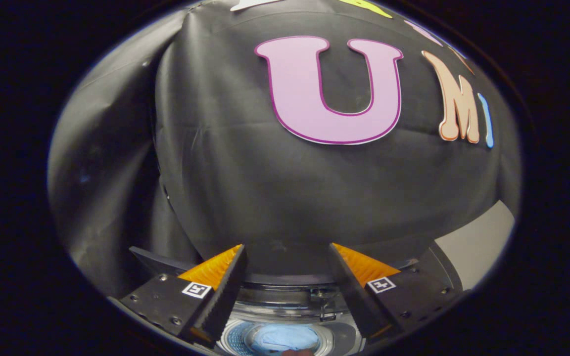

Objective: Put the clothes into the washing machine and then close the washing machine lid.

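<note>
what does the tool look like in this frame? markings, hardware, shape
The tool has two wedge-shaped fingers tapering toward the tips, with ribbed inner faces. Each sits on a flat black plate fastened with small screws and carries a square black-and-white fiducial tag. The fingers stand apart, open.

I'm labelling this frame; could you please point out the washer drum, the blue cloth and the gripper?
Drum (238, 338): gripper view, perforated inner wall.
Cloth (285, 338): gripper view, middle of fabric inside drum.
Gripper (286, 269): gripper view, midway between its open, empty jaws.
</note>
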